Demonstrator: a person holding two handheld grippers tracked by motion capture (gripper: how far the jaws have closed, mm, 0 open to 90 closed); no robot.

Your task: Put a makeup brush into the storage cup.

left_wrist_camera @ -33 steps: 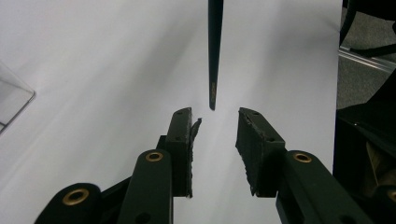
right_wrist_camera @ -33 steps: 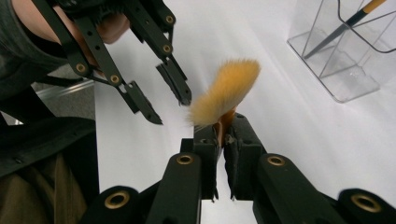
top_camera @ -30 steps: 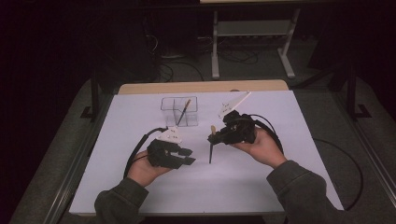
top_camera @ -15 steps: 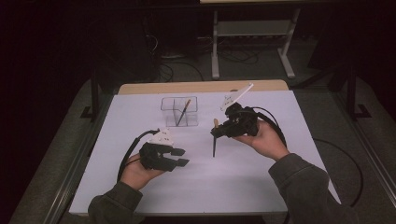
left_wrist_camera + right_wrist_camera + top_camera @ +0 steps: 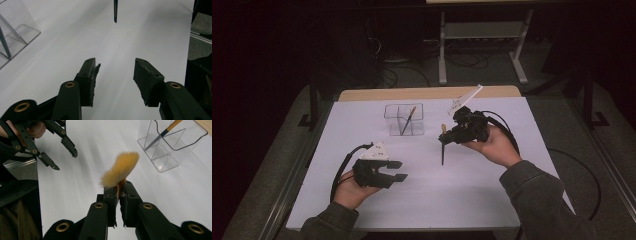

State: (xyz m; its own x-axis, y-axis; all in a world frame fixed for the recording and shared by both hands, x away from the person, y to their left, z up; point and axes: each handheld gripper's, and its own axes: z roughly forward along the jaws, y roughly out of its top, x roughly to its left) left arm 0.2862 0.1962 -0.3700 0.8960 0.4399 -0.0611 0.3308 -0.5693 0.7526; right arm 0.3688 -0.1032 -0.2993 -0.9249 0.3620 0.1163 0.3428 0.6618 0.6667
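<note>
Nearest me, at about seven o'clock on the white-topped counter (image 5: 472, 200), I have the left gripper (image 5: 393, 171) held low in my left hand (image 5: 349, 187). Its fingers (image 5: 88, 77) are spread wide with nothing between them, and they point toward three o'clock. In the left gripper view bare white counter lies between and ahead of them, and the dark lower tip of the brush handle hangs at twelve o'clock.

Farther out, at roughly two o'clock from the left gripper and well apart from it, my right hand (image 5: 492, 145) holds the right gripper (image 5: 447, 138) raised above the counter. Its fingers are pressed together, pinching the dark-handled brush with the orange bristle tuft (image 5: 442, 145) just under the tuft. In the high view the brush hangs close to upright, tuft at the top and dark handle pointing down at the counter; I cannot tell whether its tip touches the surface. In the right gripper view the fluffy orange tuft (image 5: 121, 168) stands just above the closed fingers.

Farthest, toward twelve o'clock near the counter's back edge, stands a clear plastic divided holder (image 5: 404, 120). A second thin brush with an orange-tan handle (image 5: 407, 120) leans tilted inside it; I cannot tell which compartment.
</note>
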